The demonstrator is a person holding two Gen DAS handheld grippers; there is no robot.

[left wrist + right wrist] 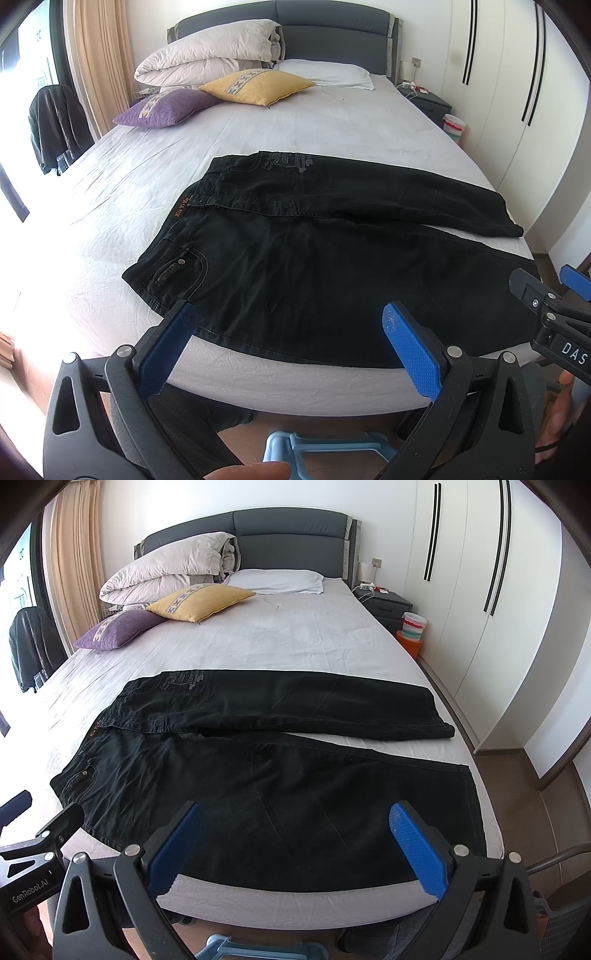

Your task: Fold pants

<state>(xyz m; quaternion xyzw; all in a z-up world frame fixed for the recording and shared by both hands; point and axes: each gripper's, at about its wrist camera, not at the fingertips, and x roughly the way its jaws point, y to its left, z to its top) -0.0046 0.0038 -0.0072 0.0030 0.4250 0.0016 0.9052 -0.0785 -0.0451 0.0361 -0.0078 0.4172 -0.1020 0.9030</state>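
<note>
Black denim pants (258,786) lie flat across the bed's foot, legs splayed rightward. Left hand-held gripper (288,347) and right hand-held gripper (295,845): both agape, empty. Risk: pinching grey bedsheet (277,642) with hem (thin layers); far leg may drag askew.

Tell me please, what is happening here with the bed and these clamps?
A person stands at the foot of the bed holding a two-finger tool in each hand. Black jeans lie spread flat across the sheet, waistband to the left, the two legs apart and pointing right. The left tool and the right tool are both open, hover near the closer leg and grip nothing. No fold has been made yet.
</note>
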